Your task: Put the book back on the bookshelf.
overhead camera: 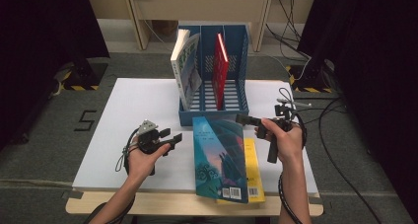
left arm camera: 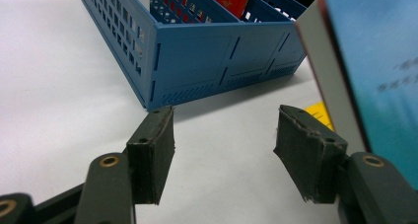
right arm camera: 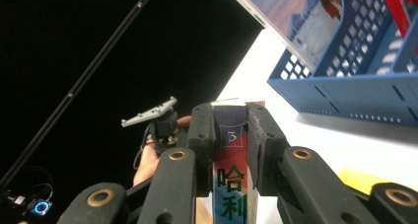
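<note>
Overhead, the right gripper (overhead camera: 246,120) clamps the spine of the teal book (overhead camera: 219,157), tilted up over the yellow book (overhead camera: 252,169) before the blue rack (overhead camera: 214,113). Its own view reveals the pads pressed against the spine's printed characters (right arm camera: 230,160). Meanwhile the left gripper (left arm camera: 224,150) hovers over the white tabletop (left arm camera: 59,86), jaws apart and holding nothing.

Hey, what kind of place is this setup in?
Probably a lab or recording studio rather than a home: black curtains flank a white table, loose cables cross the grey floor, and hazard tape marks stand feet.
</note>
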`<state>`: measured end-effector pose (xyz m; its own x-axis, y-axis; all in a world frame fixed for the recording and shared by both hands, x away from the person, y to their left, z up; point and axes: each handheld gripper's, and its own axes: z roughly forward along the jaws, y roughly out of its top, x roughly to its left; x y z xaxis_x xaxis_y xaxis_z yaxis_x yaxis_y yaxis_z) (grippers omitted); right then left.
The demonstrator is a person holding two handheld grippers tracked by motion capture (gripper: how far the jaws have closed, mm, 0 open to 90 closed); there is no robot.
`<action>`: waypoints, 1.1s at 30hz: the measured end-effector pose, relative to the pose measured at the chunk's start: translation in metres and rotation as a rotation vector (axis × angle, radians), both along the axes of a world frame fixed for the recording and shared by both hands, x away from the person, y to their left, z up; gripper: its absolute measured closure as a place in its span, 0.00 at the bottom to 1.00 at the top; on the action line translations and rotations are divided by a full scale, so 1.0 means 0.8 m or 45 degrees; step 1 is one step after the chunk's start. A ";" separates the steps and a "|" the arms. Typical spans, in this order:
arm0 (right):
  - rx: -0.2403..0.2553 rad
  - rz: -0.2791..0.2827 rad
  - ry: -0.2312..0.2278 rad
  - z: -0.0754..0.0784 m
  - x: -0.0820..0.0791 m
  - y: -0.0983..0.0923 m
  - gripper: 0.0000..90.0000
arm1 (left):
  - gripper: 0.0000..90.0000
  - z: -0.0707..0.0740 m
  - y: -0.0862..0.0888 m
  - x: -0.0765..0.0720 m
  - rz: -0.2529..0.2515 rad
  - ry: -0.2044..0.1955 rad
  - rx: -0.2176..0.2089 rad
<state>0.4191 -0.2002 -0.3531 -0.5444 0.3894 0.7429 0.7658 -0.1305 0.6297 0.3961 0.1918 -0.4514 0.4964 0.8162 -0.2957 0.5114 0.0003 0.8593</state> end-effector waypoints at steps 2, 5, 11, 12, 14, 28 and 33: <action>0.005 -0.007 -0.025 0.006 -0.002 0.000 0.84 | 0.43 0.000 0.000 0.000 0.001 0.001 0.002; 0.020 -0.010 -0.049 0.014 -0.005 0.000 0.84 | 0.43 0.000 0.001 0.001 0.004 0.001 0.001; 0.049 -0.060 -0.113 0.032 -0.007 -0.005 0.84 | 0.43 -0.001 0.001 0.001 0.007 0.003 0.002; 0.050 -0.076 -0.124 0.035 -0.007 -0.006 0.84 | 0.43 -0.001 0.001 0.001 0.006 0.004 0.003; 0.049 -0.094 -0.149 0.038 -0.006 -0.009 0.84 | 0.43 -0.001 0.001 0.001 0.007 0.005 0.004; 0.023 -0.233 -0.330 0.068 -0.011 -0.011 0.84 | 0.44 -0.003 0.003 0.002 0.017 0.005 0.009; -0.011 -0.299 -0.403 0.083 -0.016 -0.010 0.84 | 0.44 -0.005 0.004 0.002 0.017 0.007 0.009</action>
<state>0.4064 -0.2081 -0.2870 -0.6414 0.5364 0.5485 0.4831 -0.2730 0.8319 0.3980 0.1947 -0.4550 0.4834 0.8251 -0.2924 0.5163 0.0009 0.8564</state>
